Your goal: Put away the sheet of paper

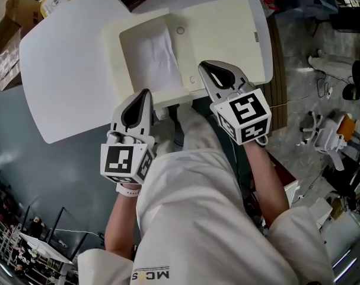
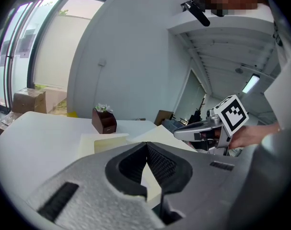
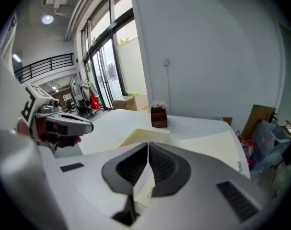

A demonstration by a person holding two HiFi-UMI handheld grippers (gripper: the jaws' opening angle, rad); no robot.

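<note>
Head view: left hand-held gripper (image 1: 146, 93) and right hand-held gripper (image 1: 203, 65), both closed, empty; one paper sheet (image 1: 159, 58).

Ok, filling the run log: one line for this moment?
left claw: shut | right claw: shut | sheet of paper: lying in box | lid: open

The person is holding the left gripper (image 1: 146, 92) and the right gripper (image 1: 202, 66) side by side, both pointing forward, with the right one reaching a little further ahead. The left gripper's fingers (image 2: 159, 163) are pressing together at their tips with nothing between them, and the right gripper's fingers (image 3: 162, 166) are meeting in the same way. The bare left forearm (image 1: 115, 221) and right forearm (image 1: 270, 180) are stretching out from white sleeves (image 1: 301, 242).
</note>
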